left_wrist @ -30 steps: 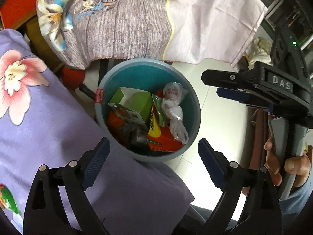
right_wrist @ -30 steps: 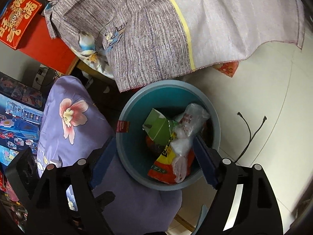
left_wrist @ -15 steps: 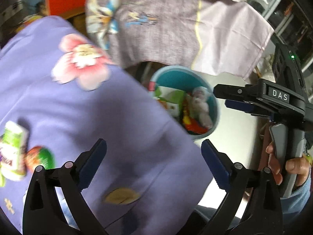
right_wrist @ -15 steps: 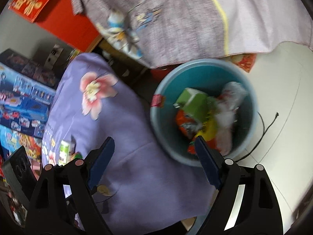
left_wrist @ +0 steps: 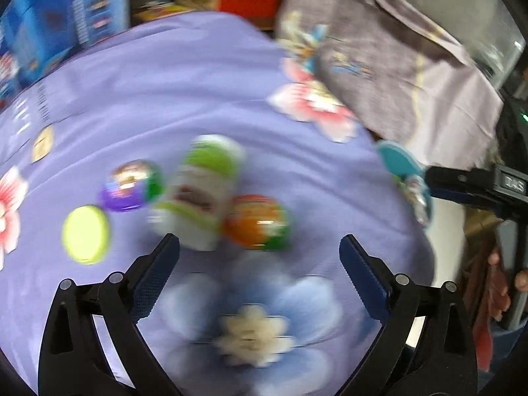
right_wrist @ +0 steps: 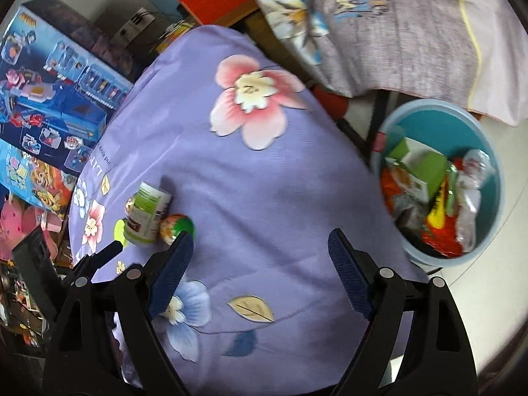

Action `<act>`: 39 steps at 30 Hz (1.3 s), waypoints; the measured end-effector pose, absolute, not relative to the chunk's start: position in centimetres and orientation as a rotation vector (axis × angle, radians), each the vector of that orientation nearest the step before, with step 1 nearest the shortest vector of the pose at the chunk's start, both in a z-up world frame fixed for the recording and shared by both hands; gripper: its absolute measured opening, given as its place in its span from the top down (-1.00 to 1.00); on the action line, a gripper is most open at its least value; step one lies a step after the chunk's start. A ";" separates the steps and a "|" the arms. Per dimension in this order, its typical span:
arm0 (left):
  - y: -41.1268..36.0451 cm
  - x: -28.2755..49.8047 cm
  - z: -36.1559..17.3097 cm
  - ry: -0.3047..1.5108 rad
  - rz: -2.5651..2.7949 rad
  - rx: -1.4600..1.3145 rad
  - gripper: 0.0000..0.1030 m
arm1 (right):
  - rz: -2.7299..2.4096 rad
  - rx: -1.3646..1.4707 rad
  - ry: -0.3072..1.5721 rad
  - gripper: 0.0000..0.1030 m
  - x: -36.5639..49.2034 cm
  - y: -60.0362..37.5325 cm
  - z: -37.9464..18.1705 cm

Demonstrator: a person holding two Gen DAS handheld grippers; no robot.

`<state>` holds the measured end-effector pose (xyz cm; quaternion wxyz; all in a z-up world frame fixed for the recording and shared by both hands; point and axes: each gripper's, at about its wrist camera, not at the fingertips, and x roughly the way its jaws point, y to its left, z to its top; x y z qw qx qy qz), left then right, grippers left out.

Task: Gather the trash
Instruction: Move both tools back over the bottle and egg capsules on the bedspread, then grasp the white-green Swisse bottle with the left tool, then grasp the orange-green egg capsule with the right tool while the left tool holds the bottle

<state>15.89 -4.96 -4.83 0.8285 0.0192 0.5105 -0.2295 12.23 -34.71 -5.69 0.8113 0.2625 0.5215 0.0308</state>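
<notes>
On the purple flowered cloth (left_wrist: 204, 99) lies a white and green bottle (left_wrist: 198, 194) on its side, with an orange and green ball-shaped wrapper (left_wrist: 257, 222) to its right, a purple one (left_wrist: 130, 186) to its left and a yellow lid (left_wrist: 85, 234). My left gripper (left_wrist: 259, 257) hangs open just short of the bottle, nothing between its fingers. In the right wrist view the bottle (right_wrist: 147, 214) and orange wrapper (right_wrist: 176, 227) lie at left. My right gripper (right_wrist: 260, 254) is open over bare cloth. The blue bin (right_wrist: 491, 138) full of trash stands at right.
A grey-lilac cloth (right_wrist: 396, 23) drapes over furniture behind the bin. Toy boxes (right_wrist: 49, 76) stack along the left. White floor (right_wrist: 514, 151) lies beyond the bin. The other gripper's black body (left_wrist: 488, 188) and a hand (left_wrist: 514, 274) show at the right of the left wrist view.
Both grippers swung left from above the bin to over the purple cloth. The bottle and wrappers came into view ahead of the left gripper. Both stayed open.
</notes>
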 end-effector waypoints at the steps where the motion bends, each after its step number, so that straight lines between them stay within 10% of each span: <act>1: -3.9 16.5 -5.0 1.086 -0.467 0.023 -0.89 | 0.069 0.560 1.125 -0.56 12.6 -34.3 -5.9; 9: -1.6 19.8 -6.1 1.107 -0.442 0.002 -0.85 | 0.072 0.580 1.197 -0.56 15.2 -32.5 -8.1; 16: -3.8 21.3 -7.3 1.133 -0.491 0.075 -0.28 | 0.080 0.597 1.213 -0.56 16.9 -32.3 -9.3; 39: 0.9 17.4 -7.4 1.132 -0.451 0.016 -0.02 | 0.230 0.413 1.242 -0.56 18.1 -24.5 -9.1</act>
